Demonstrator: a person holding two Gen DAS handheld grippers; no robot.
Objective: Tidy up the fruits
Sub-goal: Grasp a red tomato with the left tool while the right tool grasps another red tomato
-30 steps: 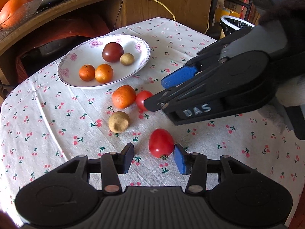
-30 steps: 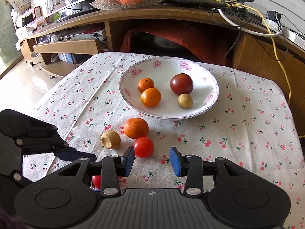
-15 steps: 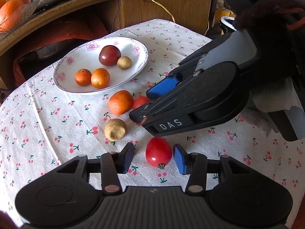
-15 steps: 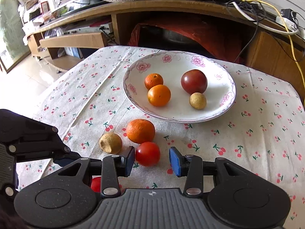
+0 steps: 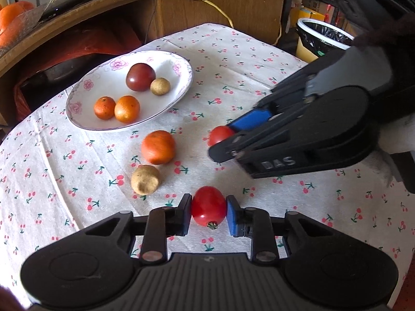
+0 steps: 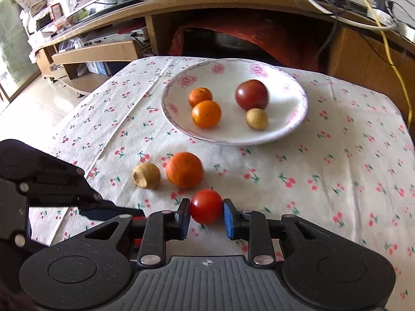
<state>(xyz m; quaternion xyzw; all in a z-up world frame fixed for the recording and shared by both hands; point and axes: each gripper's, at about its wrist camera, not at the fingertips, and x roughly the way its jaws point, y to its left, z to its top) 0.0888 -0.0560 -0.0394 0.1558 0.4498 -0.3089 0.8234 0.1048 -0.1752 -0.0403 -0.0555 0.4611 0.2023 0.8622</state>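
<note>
left wrist view. left gripper (image 5: 209, 213): both pads pressed against a red tomato (image 5: 208, 205), stem end toward the camera; gripper closed on it, low over the cherry-print tablecloth (image 5: 259, 77). loose on the cloth ahead: one tan round fruit (image 5: 145, 179), with a large orange (image 5: 158, 147) just behind it, the two close together. right gripper (image 5: 234, 137): enters from the right, blue pad visible, a second small red tomato (image 5: 219, 134) held at its tips. floral plate (image 5: 181, 62): far left of the cloth, holding two small oranges (image 5: 116, 107) side by side, one dark red tomato (image 5: 140, 76) and one small tan fruit (image 5: 160, 86) touching it. black-lined bin (image 5: 323, 36) beyond the table edge at right.

right wrist view. right gripper (image 6: 206, 213): pads clamped on either side of the small red tomato (image 6: 206, 206); closed on it, near the cloth (image 6: 337, 155). large orange (image 6: 184, 169) and tan round fruit (image 6: 146, 175) just beyond the tips, to the left, nearly touching each other. floral plate (image 6: 298, 119) further back, centre: two small oranges (image 6: 203, 108), dark red tomato (image 6: 251, 94), small tan fruit (image 6: 256, 119). left gripper (image 6: 103, 210): black body at lower left, its tips mostly hidden behind the right gripper's frame. wooden shelf (image 6: 233, 0) behind the table, with cables and a dish of oranges on top.
</note>
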